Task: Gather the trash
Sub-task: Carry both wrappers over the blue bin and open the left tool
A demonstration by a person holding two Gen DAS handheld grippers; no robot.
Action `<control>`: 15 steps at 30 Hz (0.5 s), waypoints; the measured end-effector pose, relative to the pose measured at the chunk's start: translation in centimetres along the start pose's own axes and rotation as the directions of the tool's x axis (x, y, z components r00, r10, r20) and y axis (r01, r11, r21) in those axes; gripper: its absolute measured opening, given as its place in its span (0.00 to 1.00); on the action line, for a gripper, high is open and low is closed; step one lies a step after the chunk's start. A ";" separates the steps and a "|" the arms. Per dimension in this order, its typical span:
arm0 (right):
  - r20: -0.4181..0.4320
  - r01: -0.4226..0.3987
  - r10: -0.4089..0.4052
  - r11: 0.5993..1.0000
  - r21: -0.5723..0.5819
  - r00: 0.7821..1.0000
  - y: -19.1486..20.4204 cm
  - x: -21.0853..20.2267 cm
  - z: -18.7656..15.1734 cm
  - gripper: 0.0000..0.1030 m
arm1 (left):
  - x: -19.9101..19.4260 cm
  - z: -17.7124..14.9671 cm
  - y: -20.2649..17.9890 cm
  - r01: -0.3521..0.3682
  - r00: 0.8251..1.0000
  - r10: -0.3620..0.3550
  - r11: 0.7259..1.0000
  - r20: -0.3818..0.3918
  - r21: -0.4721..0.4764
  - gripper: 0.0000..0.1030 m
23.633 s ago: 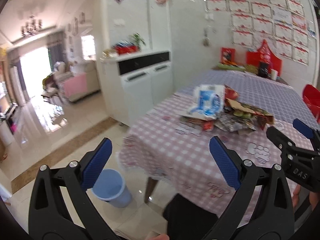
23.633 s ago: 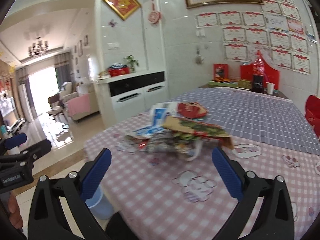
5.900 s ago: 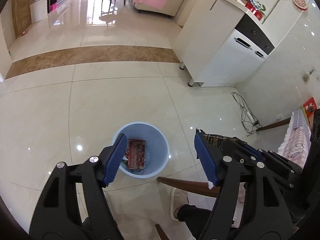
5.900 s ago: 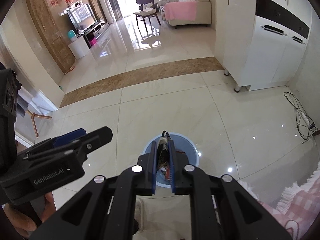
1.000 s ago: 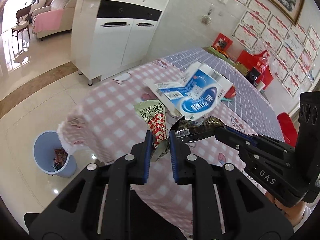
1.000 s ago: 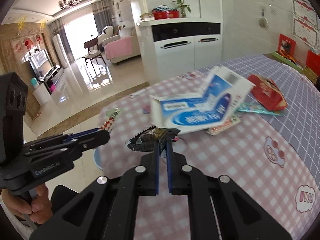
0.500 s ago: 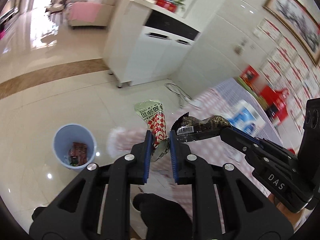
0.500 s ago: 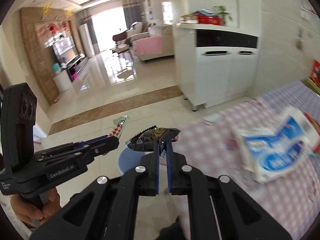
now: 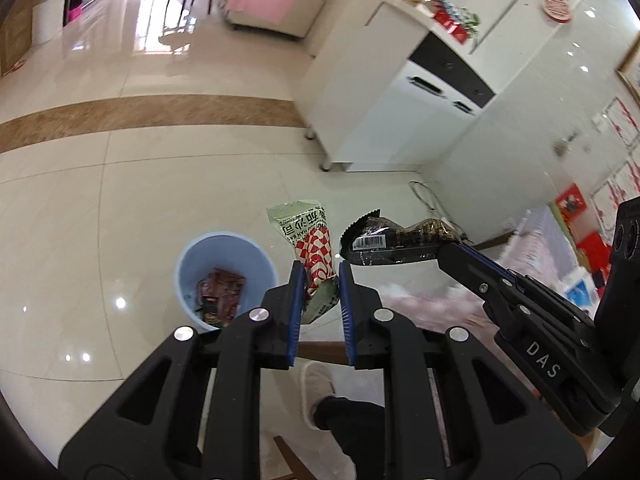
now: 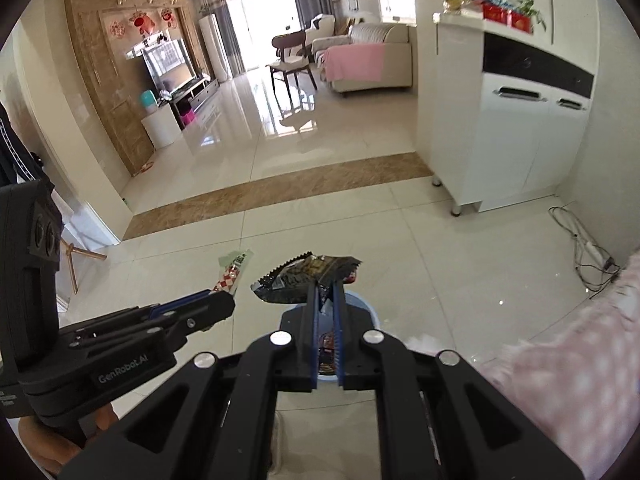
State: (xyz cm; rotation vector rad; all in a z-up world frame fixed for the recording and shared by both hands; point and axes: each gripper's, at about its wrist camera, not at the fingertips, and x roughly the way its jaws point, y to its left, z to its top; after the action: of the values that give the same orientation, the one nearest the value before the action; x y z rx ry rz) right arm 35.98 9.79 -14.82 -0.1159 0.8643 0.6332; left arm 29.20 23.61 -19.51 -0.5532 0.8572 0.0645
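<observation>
Left gripper (image 9: 319, 280): closed narrow on a green and red-checked snack wrapper (image 9: 310, 240), centre of the left wrist view.
Right gripper (image 10: 325, 300): pinched tight on a dark crinkled wrapper (image 10: 304, 276), lower centre of its own view.
Blue bin (image 9: 188, 276): on the tiled floor (image 9: 120, 200), lower left of centre, just beside the left gripper's tips, holding wrappers.
White cabinet (image 9: 400, 100): upper right.
Pink checked tablecloth (image 10: 580, 360): lower right edge.
</observation>
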 end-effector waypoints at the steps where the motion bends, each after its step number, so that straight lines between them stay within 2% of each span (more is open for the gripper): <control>1: -0.007 -0.001 0.002 1.000 0.006 1.000 0.0 1.1 0.3 0.06 | 0.6 0.6 0.7 -0.011 1.000 0.011 1.000 -0.002 -0.011 0.17; 4: -0.003 0.017 -0.017 1.000 0.023 1.000 0.1 3.4 0.7 0.06 | 2.3 2.1 2.0 -0.018 1.000 0.018 0.999 -0.011 -0.036 0.18; 5: -0.004 0.024 -0.024 0.999 0.023 1.000 0.1 4.0 0.7 0.06 | 2.8 2.4 2.1 -0.021 1.000 0.020 0.999 -0.014 -0.042 0.22; 7: -0.013 0.031 -0.031 0.999 0.029 0.999 -0.1 5.4 1.0 0.06 | 4.1 3.0 2.7 -0.030 0.999 0.028 0.998 -0.041 -0.058 0.43; 8: -0.017 0.033 -0.032 0.999 0.031 0.999 -0.2 5.8 1.0 0.06 | 4.3 3.2 3.0 -0.038 0.999 0.035 0.997 -0.038 -0.068 0.58; 15: -0.047 0.024 -0.023 0.999 0.031 0.999 -0.3 8.2 0.9 0.06 | 5.7 2.7 3.8 -0.077 0.996 0.074 0.995 -0.051 -0.061 0.58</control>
State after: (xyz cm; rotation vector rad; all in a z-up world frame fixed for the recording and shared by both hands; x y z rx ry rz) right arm 40.72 13.74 -20.33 -0.1126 0.9162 0.5967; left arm 33.80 27.28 -23.94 -0.5832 0.9261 0.1479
